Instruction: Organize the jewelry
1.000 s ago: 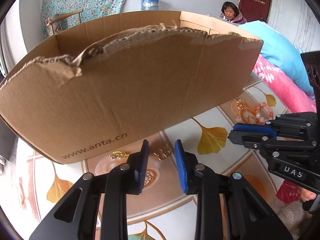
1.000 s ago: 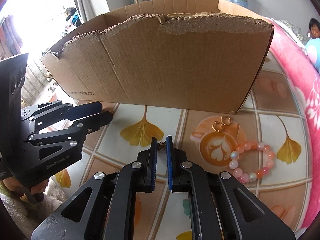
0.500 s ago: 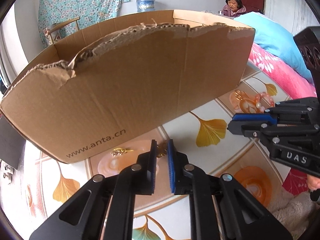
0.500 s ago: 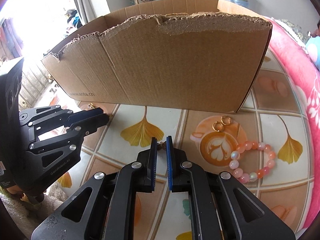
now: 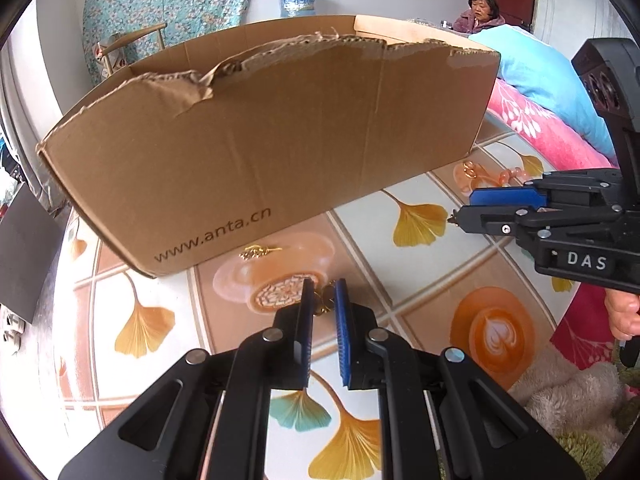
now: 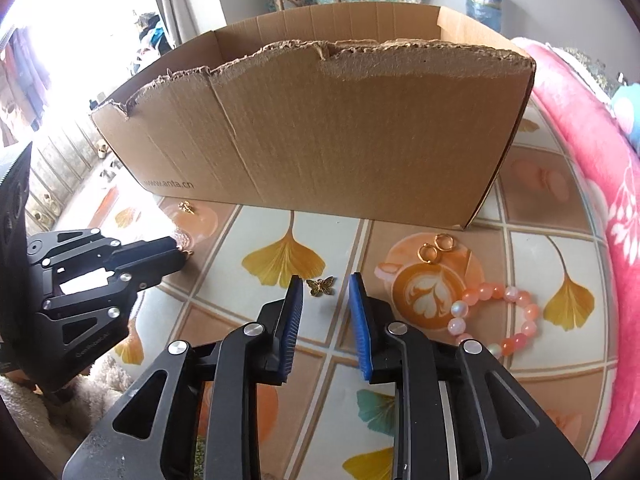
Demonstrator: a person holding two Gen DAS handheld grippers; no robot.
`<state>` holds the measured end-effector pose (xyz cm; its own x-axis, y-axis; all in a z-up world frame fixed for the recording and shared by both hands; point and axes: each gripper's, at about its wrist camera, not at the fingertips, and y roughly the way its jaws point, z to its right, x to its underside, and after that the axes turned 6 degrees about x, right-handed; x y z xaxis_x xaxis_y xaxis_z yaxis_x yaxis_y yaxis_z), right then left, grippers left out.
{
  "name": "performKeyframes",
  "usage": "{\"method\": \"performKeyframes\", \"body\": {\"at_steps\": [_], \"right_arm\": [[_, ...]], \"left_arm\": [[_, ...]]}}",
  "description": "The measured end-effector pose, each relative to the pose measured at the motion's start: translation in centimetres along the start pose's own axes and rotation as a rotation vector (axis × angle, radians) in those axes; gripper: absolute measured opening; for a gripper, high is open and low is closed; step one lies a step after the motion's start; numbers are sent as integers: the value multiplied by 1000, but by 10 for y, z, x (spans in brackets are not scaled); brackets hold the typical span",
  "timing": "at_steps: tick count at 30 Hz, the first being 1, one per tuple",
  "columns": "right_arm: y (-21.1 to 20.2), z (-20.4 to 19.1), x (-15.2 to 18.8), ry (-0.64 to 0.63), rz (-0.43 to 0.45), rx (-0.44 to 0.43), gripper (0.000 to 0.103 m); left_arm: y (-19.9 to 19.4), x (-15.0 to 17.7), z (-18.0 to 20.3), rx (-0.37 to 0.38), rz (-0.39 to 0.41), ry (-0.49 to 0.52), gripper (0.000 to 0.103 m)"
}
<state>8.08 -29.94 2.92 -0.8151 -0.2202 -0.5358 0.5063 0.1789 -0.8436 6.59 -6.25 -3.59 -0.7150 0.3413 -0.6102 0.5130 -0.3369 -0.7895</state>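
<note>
Pickup step: left gripper (image 5: 323, 294) jaws clamped on small gold charm (image 5: 325, 300), right gripper (image 6: 325, 289) jaws opening around gold butterfly charm (image 6: 320, 286) lying on the desk (image 6: 440, 376); next, lift to torn brown cardboard box (image 6: 320, 128).

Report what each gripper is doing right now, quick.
Left gripper: shut on a small gold charm between its blue pads.
Right gripper: jaws opening, pads clear of the gold butterfly charm lying on the tablecloth between them.
</note>
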Motion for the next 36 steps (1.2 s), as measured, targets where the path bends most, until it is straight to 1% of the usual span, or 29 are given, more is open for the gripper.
{"method": "performKeyframes", "body": {"at_steps": [6,11,13,15,17,24,27,29,31,36], "right_arm": [[6,-10,-5,-44,-10,17,24],[10,-21,-8,-86,-7,53,24],[11,-23,-9,-96,-8,60,21],[11,-25,-10,-99,-14,60,13],[12,-26,-10,-102,-19,60,11],[10,-23,-11,-87,-18,50,10],[9,-22,-12,-84,-18,49,10],[8,-18,-12,-84,-17,48,10],[8,-18,-12,-84,-17,46,10],[6,-13,-12,-79,-14,40,10]], "left_arm": [[-1,1,-1,10,4,-7,10],[-1,1,-2,16,7,-13,10],[-1,1,-2,18,9,-14,10],[-2,1,-3,20,10,-15,10],[-1,1,-3,21,11,-15,10],[-2,1,-6,35,12,-26,10],[-7,0,-7,48,26,-28,10],[-10,-1,-8,54,34,-27,12],[-10,-2,-9,59,30,-30,20],[-5,-3,-9,43,5,-23,23]]}}
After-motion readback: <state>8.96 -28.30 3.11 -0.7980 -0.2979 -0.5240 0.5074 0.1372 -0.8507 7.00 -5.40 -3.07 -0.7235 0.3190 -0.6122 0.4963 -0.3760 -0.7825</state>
